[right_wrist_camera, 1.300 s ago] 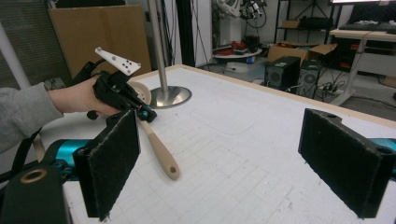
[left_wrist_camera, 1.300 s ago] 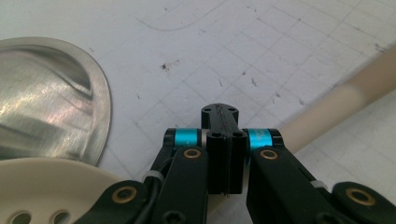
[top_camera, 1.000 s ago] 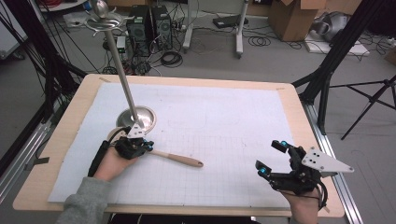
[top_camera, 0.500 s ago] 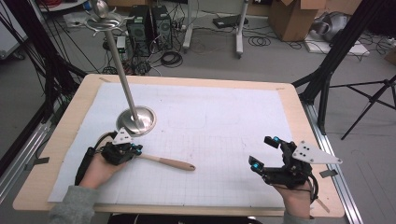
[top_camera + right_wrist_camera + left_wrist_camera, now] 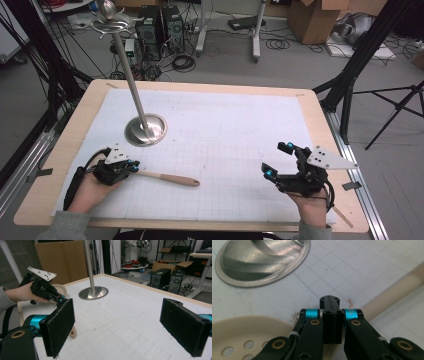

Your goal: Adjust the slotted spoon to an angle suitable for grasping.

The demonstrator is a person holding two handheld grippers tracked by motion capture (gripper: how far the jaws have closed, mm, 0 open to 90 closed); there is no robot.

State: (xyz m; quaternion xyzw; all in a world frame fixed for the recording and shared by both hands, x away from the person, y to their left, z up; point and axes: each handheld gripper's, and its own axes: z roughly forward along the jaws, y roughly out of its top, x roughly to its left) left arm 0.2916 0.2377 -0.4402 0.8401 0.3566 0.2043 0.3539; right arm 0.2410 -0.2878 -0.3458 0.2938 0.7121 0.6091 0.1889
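Your left gripper (image 5: 131, 166) has its fingers clamped on the slotted spoon (image 5: 167, 177) near its neck (handle trailing rightward); your right gripper (image 5: 280, 160) waits with fingers wide apart. Swing carelessly and the spoon could knock the metal stand (image 5: 145, 129) just ahead.

A: We note the stand (image 5: 145, 129): brushed metal, its round base glossy and reflective, its pole smooth.

B: We confirm. The slotted spoon (image 5: 167, 177) has a pale, matt handle that looks like wood; its perforated bowl appears smooth and cream-coloured.

A: The counter (image 5: 320, 130) shows a light wood rim under a matt white gridded sheet (image 5: 235, 130), paper-like.

B: The right gripper (image 5: 120, 322) carries jaws faced with rough, matt black pads; the left gripper (image 5: 331, 312) shows matt black plastic with glossy blue anodised parts.
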